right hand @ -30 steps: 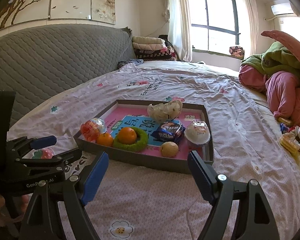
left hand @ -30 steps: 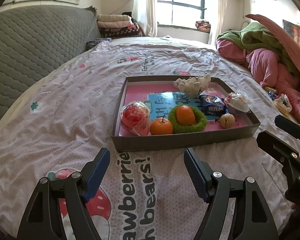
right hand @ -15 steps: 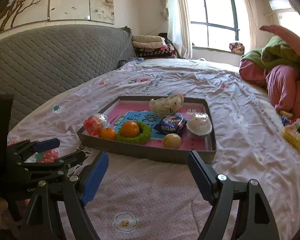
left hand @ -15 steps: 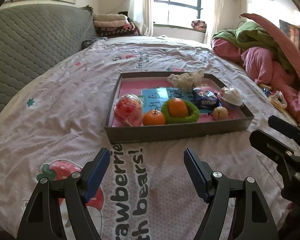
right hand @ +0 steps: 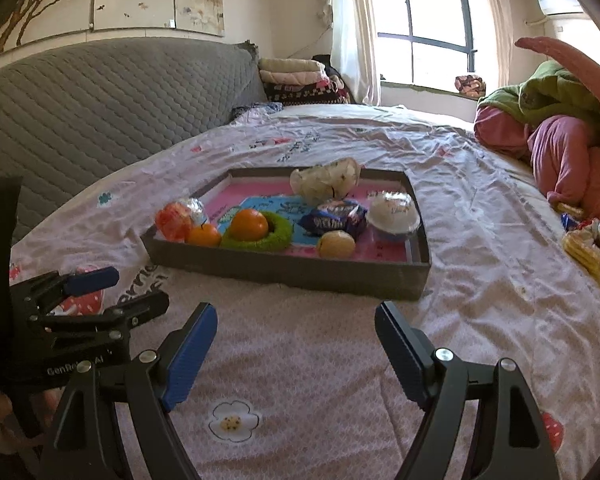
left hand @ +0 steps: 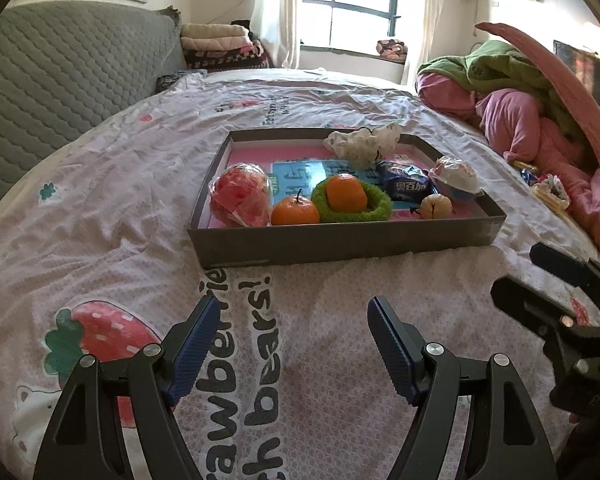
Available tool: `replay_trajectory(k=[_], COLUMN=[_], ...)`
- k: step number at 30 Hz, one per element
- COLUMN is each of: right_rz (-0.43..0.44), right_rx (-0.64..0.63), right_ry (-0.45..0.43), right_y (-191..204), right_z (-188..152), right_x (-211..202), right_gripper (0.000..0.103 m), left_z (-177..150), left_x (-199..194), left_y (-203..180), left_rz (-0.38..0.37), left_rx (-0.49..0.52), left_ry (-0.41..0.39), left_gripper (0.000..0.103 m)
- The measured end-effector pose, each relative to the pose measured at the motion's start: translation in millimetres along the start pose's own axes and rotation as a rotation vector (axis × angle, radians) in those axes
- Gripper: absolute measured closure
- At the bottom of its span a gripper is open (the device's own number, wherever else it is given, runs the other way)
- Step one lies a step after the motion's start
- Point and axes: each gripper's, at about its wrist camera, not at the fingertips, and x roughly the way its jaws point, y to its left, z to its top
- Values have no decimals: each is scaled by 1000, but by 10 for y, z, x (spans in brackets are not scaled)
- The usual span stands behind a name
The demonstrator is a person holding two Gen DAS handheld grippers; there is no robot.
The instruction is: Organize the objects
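A grey shallow tray (left hand: 340, 242) (right hand: 292, 270) sits on the bed. It holds a red wrapped snack (left hand: 242, 198), an orange (left hand: 295, 211), a second orange (left hand: 346, 192) inside a green ring (left hand: 374, 210), a blue packet (left hand: 408, 186), a small pale fruit (left hand: 436, 207), a white cup (left hand: 456, 178) and a crumpled white bag (left hand: 364, 142). My left gripper (left hand: 294, 340) is open and empty, short of the tray's near wall. My right gripper (right hand: 296, 348) is open and empty, also short of the tray. The left gripper also shows in the right wrist view (right hand: 96, 292).
The pink printed bedsheet (left hand: 100, 200) covers the bed. A grey quilted headboard (left hand: 60, 80) stands at the left. Pink and green bedding (left hand: 540, 112) is piled at the right, with small wrapped items (right hand: 588, 244) beside it. Folded blankets (left hand: 220, 46) lie by the window.
Both grippers have drawn back a little from the tray, still open. The tray's contents have not moved.
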Motion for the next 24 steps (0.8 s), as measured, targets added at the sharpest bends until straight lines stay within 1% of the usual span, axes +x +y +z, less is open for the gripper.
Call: replay_trajectory(k=[5,11,13,17,20,24], right_rz=[-6,-4,-7,-7,-7,-7], right_rx=[2,9,9,13,12,12], right_ry=[-2,5,12,21,24,34], right_y=[-7,-31,-35,-50,-56,-64], right_z=[-32,-63,-75,-87,-89,-102], right_x=[16,26,39,72,86,119], right_gripper=[22,22,22,22,22,22], left_z=[-26,-66,-69,-56,-52,-61], left_x=[11,79,102,105,78,94], left_y=[-13,20,32,30,8,-13], left_rz=[11,37,33,19,42,48], left_rx=[13,1,-7,-16,1,14], left_ry=[-8,15,22,16,-13,-3], left_gripper=[26,26,26,26,26,26])
